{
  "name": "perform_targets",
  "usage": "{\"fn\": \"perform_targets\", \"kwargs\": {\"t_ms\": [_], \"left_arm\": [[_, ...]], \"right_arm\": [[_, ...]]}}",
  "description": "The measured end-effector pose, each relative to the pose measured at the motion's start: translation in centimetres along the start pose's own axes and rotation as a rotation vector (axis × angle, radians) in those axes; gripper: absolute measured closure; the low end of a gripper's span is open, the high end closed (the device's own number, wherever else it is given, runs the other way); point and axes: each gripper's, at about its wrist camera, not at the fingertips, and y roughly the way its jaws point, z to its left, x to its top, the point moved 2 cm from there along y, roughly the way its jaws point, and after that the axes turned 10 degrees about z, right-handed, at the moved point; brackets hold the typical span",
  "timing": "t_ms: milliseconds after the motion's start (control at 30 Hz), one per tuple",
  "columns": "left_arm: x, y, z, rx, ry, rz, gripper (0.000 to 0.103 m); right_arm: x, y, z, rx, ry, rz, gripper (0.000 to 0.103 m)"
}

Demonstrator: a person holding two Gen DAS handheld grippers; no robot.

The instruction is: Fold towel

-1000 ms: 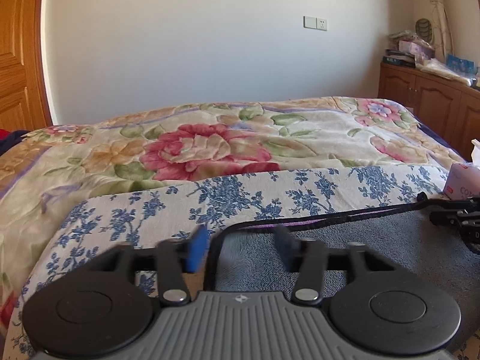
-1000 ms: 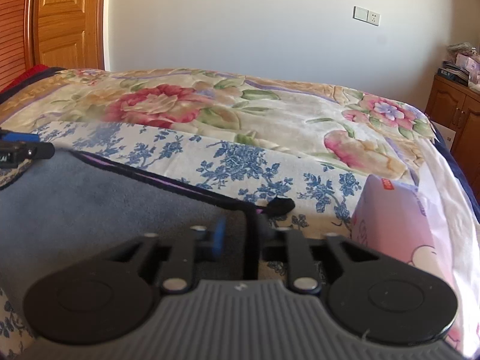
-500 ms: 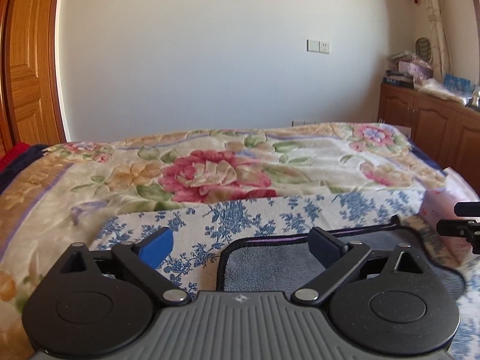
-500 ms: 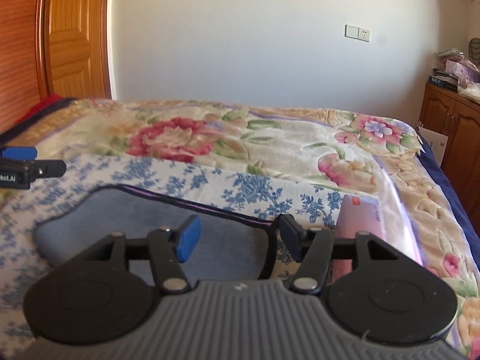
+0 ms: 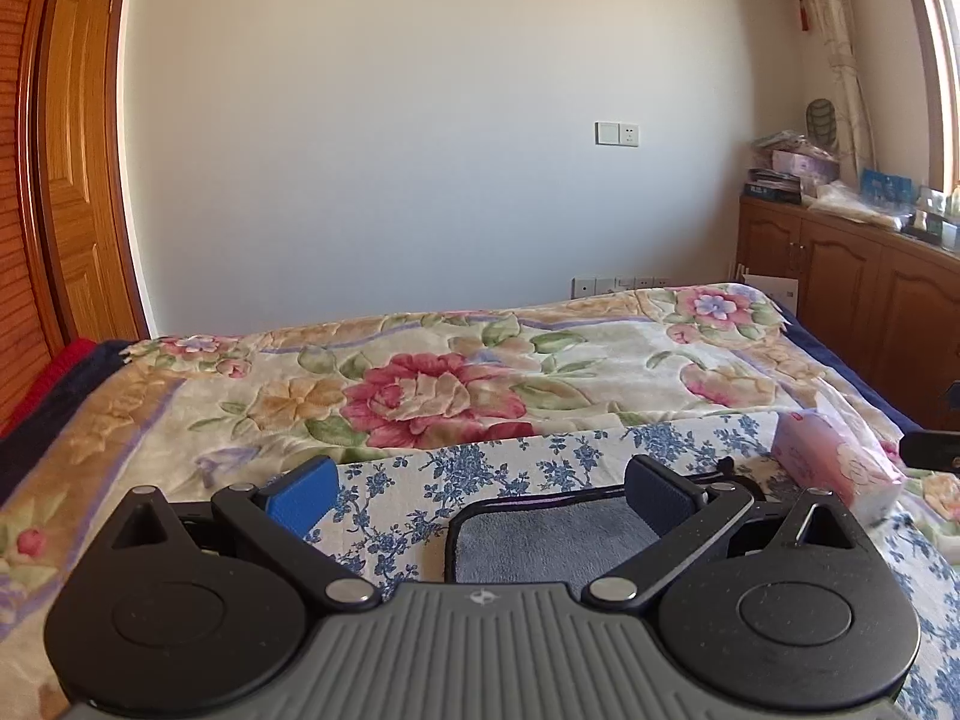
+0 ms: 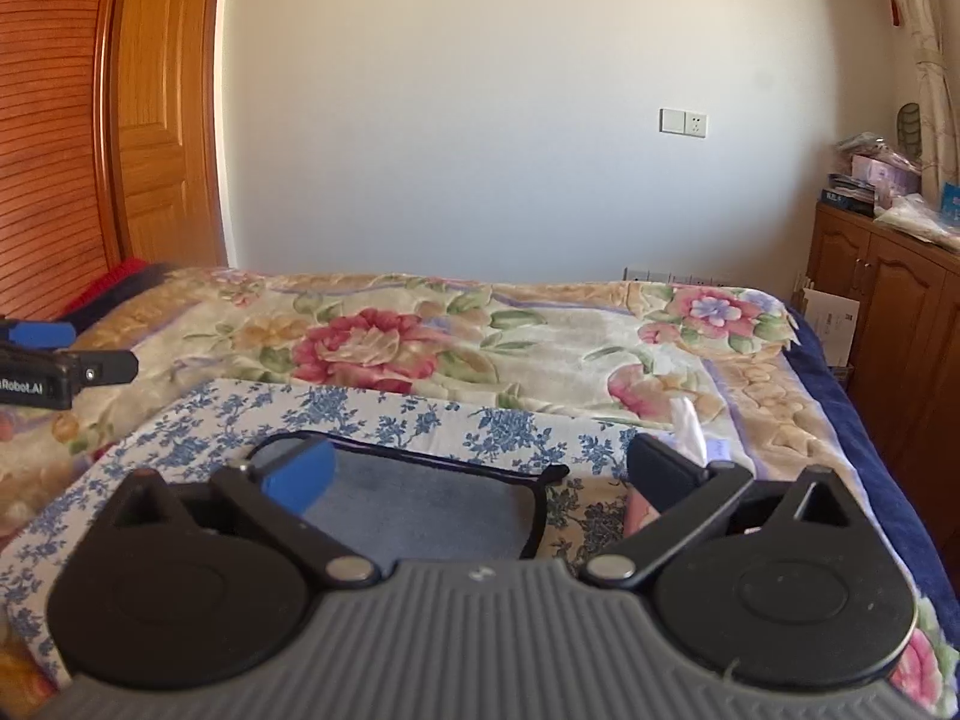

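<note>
Both my left gripper [image 5: 480,495] and right gripper [image 6: 480,471] gape wide, empty, above the folded towel [image 6: 420,510]; next fold needs fresh corner grips.

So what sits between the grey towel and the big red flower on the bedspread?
In the left wrist view, only a strip of the blue-flowered white cloth lies between the grey towel and the red flower; the towel rests on that cloth.

The black left gripper with blue-padded fingers [image 5: 480,495] fills the lower frame, jaws spread wide, holding nothing. The matching black right gripper [image 6: 477,474] sits likewise, jaws wide apart and empty.
</note>
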Motion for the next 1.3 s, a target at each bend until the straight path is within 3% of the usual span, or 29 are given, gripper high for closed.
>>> {"fn": "perform_targets", "kwargs": {"t_ms": [867, 1300], "left_arm": [[-1.7, -9.9, -0.9, -0.006, 0.020, -0.026, 0.000], [-5.9, -13.6, -1.8, 0.018, 0.017, -0.012, 0.000]], "right_arm": [[-2.6, -7.5, 2.1, -0.015, -0.004, -0.033, 0.000], [-5.1, -9.8, 2.9, -0.023, -0.006, -0.029, 0.000]]}}
